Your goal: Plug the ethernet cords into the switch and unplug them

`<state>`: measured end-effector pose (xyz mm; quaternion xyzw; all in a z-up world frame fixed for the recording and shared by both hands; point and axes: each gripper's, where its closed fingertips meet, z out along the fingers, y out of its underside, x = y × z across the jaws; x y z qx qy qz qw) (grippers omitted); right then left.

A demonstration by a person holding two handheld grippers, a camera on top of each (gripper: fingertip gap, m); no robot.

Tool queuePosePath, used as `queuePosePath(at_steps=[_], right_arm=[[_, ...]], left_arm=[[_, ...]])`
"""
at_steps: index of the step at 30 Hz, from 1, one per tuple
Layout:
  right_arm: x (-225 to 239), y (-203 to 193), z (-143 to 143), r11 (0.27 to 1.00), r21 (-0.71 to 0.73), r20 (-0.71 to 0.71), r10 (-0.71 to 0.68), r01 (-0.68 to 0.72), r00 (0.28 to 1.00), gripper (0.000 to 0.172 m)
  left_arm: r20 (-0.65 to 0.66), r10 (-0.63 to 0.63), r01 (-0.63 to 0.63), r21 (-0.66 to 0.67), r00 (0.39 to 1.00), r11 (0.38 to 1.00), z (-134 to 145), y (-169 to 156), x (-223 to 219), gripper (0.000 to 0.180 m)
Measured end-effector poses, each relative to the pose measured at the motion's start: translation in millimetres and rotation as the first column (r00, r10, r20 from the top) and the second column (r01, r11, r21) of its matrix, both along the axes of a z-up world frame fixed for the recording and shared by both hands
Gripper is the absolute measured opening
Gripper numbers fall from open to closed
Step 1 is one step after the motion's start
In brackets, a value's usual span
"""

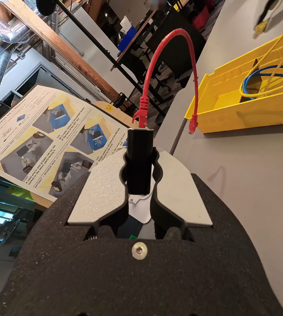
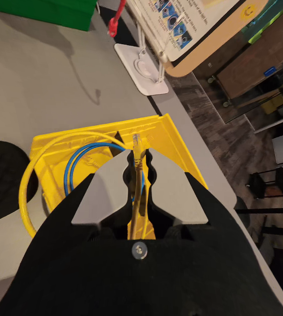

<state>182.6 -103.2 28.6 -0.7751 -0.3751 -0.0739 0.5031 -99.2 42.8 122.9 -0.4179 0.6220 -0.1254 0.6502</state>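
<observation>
At frame centre, black switch (image 1: 140,160) clamped upright by left gripper (image 1: 140,153), red cord (image 1: 171,68) plugged on top, yellow plug (image 2: 137,150) pinched by right gripper (image 2: 138,153).

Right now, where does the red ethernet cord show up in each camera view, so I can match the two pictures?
Left wrist view: the red cord arches up at centre, one end plugged into the black switch held in the left gripper, the free plug hanging right of centre.
Right wrist view: only its free end shows, near the top edge, left of centre.
Shared landmark: the yellow bin.
</observation>
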Motion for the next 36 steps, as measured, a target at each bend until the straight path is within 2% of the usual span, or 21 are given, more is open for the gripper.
queuePosePath(at_steps=[4, 7, 9, 11, 14, 18, 21, 22, 24, 25, 27, 29, 30, 32, 34, 36], right_arm=[[-18, -17, -46, 0.997, -0.078, 0.050, 0.008, -0.004, 0.999, 0.015], [-23, -24, -98, 0.968, -0.245, 0.145, -0.012, 0.048, 0.989, 0.018], [-26, -28, -128, 0.925, -0.372, 0.135, -0.026, 0.075, 0.991, 0.032], [-28, -31, -140, 0.886, -0.457, 0.091, -0.048, 0.084, 0.995, 0.037], [-32, -29, -117, 0.902, -0.430, -0.033, -0.054, 0.035, 0.998, 0.042], [-49, -45, -60, 0.901, -0.412, -0.274, 0.020, -0.137, 0.962, 0.046], [-53, -43, -14, 0.933, -0.324, -0.347, 0.040, -0.159, 0.937, 0.045], [-52, -43, -11, 0.932, -0.334, -0.310, 0.030, -0.139, 0.950, 0.044], [-38, -44, -24, 0.907, -0.419, -0.107, -0.011, -0.035, 0.994, 0.043], [-38, -39, -24, 0.917, -0.399, -0.054, -0.011, -0.012, 0.999, 0.039], [-63, -22, -1, 0.967, -0.249, -0.048, 0.032, -0.043, 0.998, 0.034], [-106, -4, 42, 0.993, 0.037, 0.019, 0.109, -0.109, 0.994, 0.038], [-130, 0, 64, 0.970, 0.180, 0.088, 0.148, -0.162, 0.985, 0.038], [-173, 8, 98, 0.878, 0.406, 0.276, 0.146, -0.253, 0.950, 0.037], [-208, 15, 107, 0.818, 0.450, 0.435, 0.149, -0.358, 0.888, 0.028], [-218, 30, 113, 0.815, 0.447, 0.528, 0.092, -0.368, 0.844, 0.027]], left_arm=[[-0.007, -0.004, 0.004, 0.002, 1.000, 1.000, -2, -2, 2, 0.025], [-0.019, -0.010, 0.009, -0.003, 1.000, 1.000, -5, -3, 5, 0.025], [-0.035, -0.006, 0.006, 0.000, 0.999, 1.000, -9, -3, 8, 0.025], [-0.053, -0.005, 0.005, 0.004, 0.999, 1.000, -13, -4, 10, 0.025], [-0.065, -0.007, 0.008, 0.009, 0.998, 1.000, -15, -6, 12, 0.025], [-0.066, -0.023, 0.023, 0.010, 0.998, 1.000, -16, -8, 14, 0.025], [-0.077, -0.038, 0.040, 0.029, 0.996, 0.999, -18, -10, 16, 0.025], [-0.083, -0.034, 0.037, 0.029, 0.996, 0.999, -19, -10, 17, 0.025], [-0.094, -0.030, 0.033, 0.032, 0.995, 0.999, -22, -10, 18, 0.024], [-0.096, -0.029, 0.033, 0.034, 0.995, 0.999, -22, -10, 18, 0.024], [-0.089, -0.036, 0.040, 0.043, 0.995, 0.998, -21, -12, 18, 0.025], [-0.083, -0.056, 0.061, 0.052, 0.995, 0.997, -20, -16, 20, 0.024], [-0.085, -0.067, 0.072, 0.056, 0.994, 0.996, -21, -18, 21, 0.024], [-0.095, -0.098, 0.105, 0.078, 0.991, 0.991, -23, -25, 25, 0.024], [-0.113, -0.120, 0.132, 0.108, 0.986, 0.985, -26, -32, 28, 0.024], [-0.117, -0.129, 0.148, 0.167, 0.985, 0.975, -26, -39, 30, 0.025]])
